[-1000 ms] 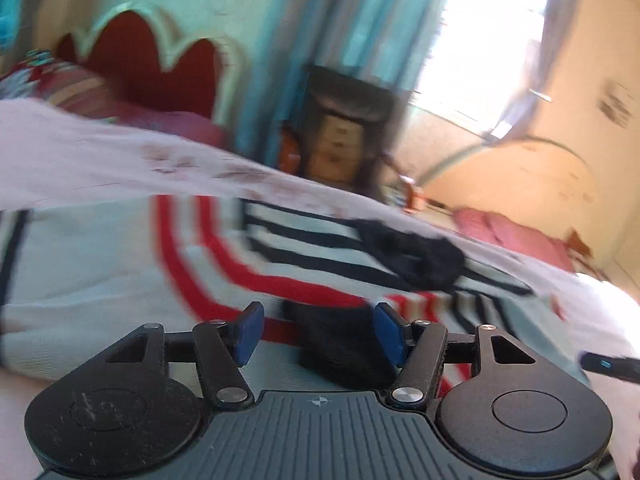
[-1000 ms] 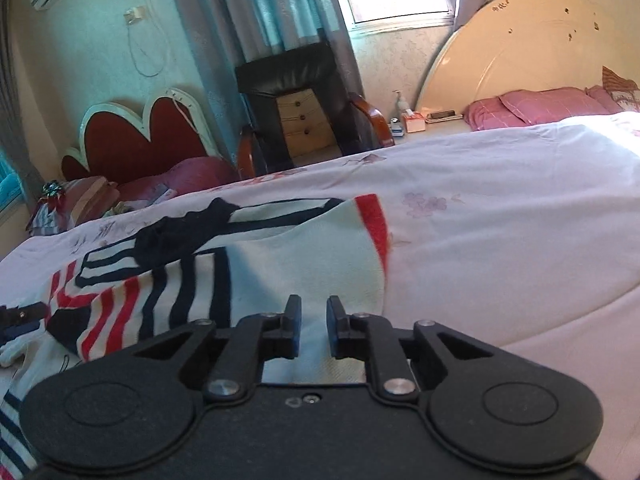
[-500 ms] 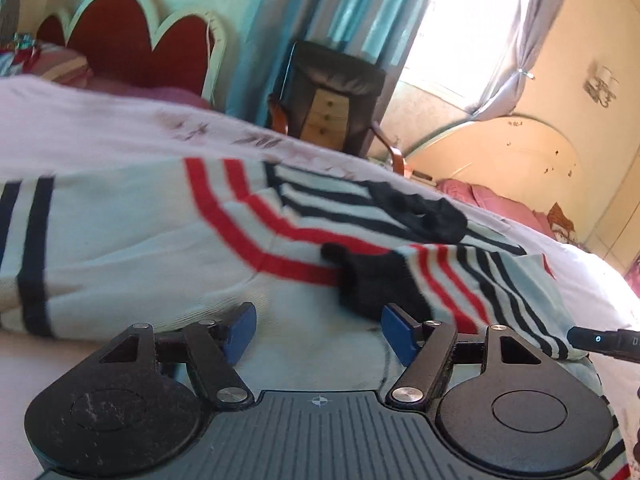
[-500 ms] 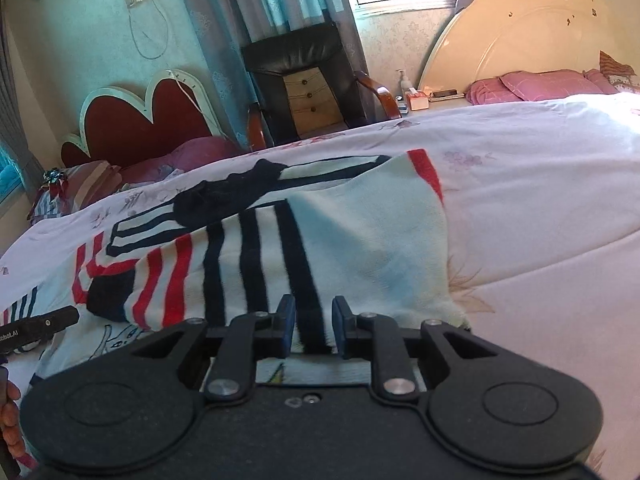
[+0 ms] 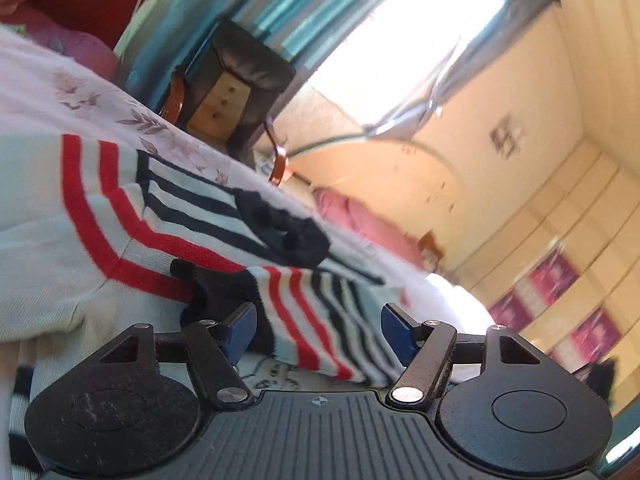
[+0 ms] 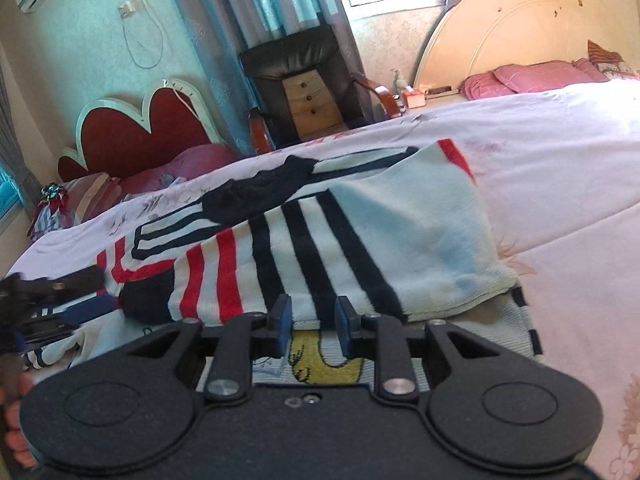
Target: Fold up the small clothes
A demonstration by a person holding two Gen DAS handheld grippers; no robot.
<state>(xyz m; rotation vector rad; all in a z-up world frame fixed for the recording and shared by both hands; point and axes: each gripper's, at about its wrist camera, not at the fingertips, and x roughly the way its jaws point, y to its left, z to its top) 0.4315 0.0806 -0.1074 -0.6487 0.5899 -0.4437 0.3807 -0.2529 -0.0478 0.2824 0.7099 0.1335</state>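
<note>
- Striped knit sweater (image 6: 320, 248), pale with red and navy bands, lies on the pink floral bedsheet (image 6: 560, 184), one sleeve folded across its body.
- Left gripper (image 5: 318, 330): jaws wide apart, empty, straddling the sleeve's cuff end.
- Right gripper (image 6: 310, 320): narrow gap, holding nothing, at the sleeve's near edge.
- Looks soft, light, floppy; best pinched at hems or cuffs.
- No readable writing; cartoon print only.

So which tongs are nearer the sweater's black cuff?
Left. The left tongs hover open right at the black cuff; the right tongs sit further along the folded sleeve, by its navy stripes.
</note>
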